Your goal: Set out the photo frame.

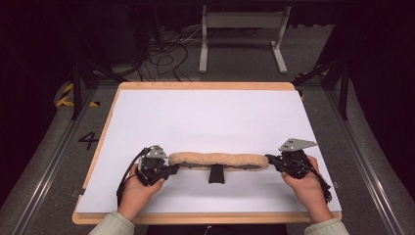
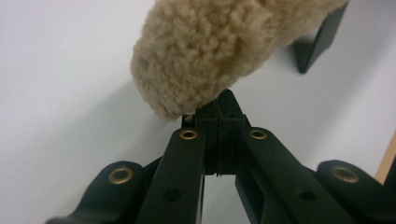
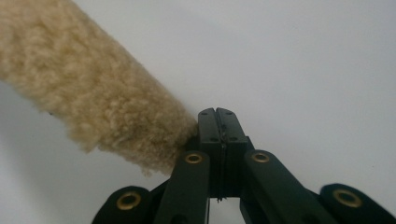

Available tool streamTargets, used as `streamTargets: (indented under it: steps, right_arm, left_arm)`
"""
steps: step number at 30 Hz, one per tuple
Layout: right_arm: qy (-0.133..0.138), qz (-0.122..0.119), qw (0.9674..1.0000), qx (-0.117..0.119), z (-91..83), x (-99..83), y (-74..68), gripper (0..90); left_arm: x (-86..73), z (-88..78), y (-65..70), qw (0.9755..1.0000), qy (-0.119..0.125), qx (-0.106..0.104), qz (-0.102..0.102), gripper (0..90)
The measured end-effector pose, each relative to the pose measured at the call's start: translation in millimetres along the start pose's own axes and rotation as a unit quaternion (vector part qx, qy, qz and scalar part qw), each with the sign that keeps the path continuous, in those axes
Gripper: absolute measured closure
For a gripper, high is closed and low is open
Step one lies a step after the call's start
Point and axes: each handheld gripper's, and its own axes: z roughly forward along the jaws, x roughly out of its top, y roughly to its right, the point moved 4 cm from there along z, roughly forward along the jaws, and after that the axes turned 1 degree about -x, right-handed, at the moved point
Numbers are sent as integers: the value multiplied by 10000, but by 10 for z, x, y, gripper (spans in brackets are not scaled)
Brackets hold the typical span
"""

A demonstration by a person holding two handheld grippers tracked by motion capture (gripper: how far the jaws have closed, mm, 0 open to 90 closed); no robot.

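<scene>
White sheet (image 1: 210, 122) covering a wood-edged table (image 1: 205, 86), set on a grey floor with a tangle of cables (image 1: 161, 58) and a pale metal frame (image 1: 242, 34) beyond the far edge. Item one, near left: left hand (image 1: 134, 193) with pale sleeve, carrying the left gripper (image 1: 169, 170), which points rightward along the table's near part; in the left gripper view its black jaws are pressed together, tips meeting just under the left end of the fleece piece, and whether any fabric edge is caught between them cannot be told. Item two, centre: long tan fleece-covered strap pad (image 1: 218, 160), lying level across the near part of the sheet between both grippers, woolly surface uppermost, with a black strap end (image 1: 216, 174) jutting out beneath its middle toward the person. Item three, near right: right gripper (image 1: 271, 161) with grey three-cornered plate on top, held by the right hand (image 1: 306, 183), pointing leftward; in the right gripper view its jaws are likewise closed flat against each other, tips touching the pad's right end at its lower edge.
</scene>
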Motion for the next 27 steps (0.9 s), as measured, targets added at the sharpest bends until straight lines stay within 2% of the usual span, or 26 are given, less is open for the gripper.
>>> streamTargets:
  steps: [3,10,11,15,20,22,27]
  right_arm:
    - [-17,-30,10000,23,-12,-10,-20,900]
    - [-55,-98,9999,82,-41,-27,-95,900]
    - [-59,-114,9999,93,-44,-29,-109,900]
    - [-98,-245,9996,92,-55,-29,-166,900]
    - [-140,-362,9992,107,-68,-32,-234,900]
    - [-152,-399,9990,126,-73,-36,-258,900]
    - [-168,-501,9985,150,-86,-45,-307,900]
  left_arm:
    - [35,24,-5,10000,-6,39,-71,900]
    - [136,138,-109,9994,64,125,-310,900]
    - [158,160,-145,9989,102,122,-441,900]
    - [252,215,-228,9982,181,240,-520,900]
    - [333,277,-253,9977,253,294,-559,900]
    - [353,302,-258,9972,275,264,-642,900]
    - [360,316,-275,9971,290,323,-626,900]
